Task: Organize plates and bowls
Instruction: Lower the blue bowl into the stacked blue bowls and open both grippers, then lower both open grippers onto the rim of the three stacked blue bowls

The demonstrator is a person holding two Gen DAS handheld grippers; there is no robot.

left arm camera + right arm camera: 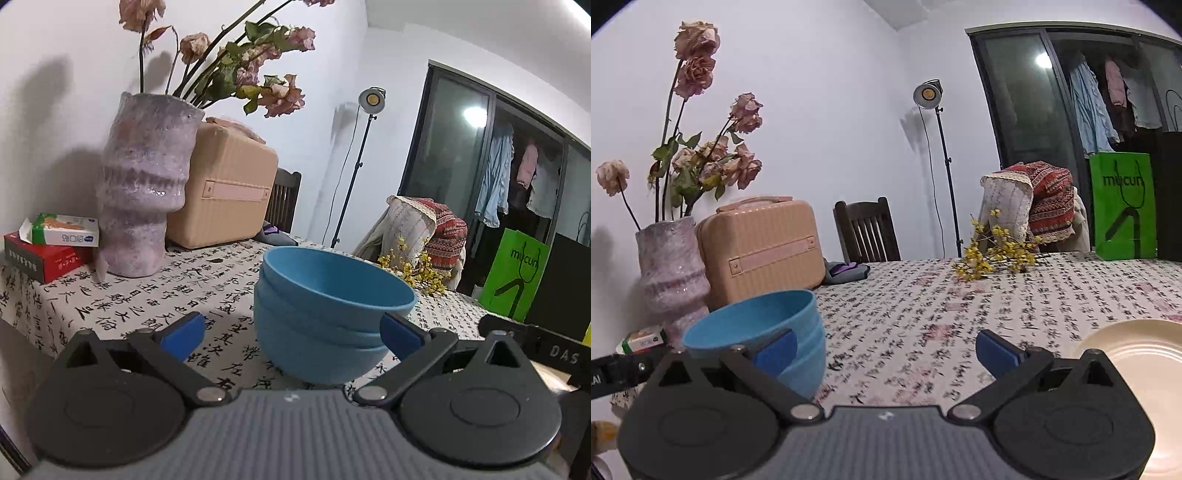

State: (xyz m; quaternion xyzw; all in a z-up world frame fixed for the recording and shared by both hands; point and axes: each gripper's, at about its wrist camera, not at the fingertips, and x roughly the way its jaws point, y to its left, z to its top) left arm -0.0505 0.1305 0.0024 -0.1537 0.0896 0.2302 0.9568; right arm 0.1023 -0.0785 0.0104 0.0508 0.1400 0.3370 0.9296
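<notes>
A stack of blue bowls (325, 314) stands nested on the patterned tablecloth (129, 295), just beyond my left gripper (291, 334). That gripper is open, its blue pads wide apart; the right pad sits near the stack's side and I cannot tell if it touches. In the right wrist view the same bowl stack (764, 328) is at the lower left, partly behind the left finger of my right gripper (884, 350), which is open over bare cloth. A cream plate (1137, 354) lies at the lower right, beside the right finger.
A tall mottled vase (144, 184) of dried roses, a tan case (229, 184) and small boxes (51, 243) crowd the table's left rear. Yellow flower sprigs (993, 254) and a green bag (1123, 206) sit at the far side. Chairs (866, 230) stand behind.
</notes>
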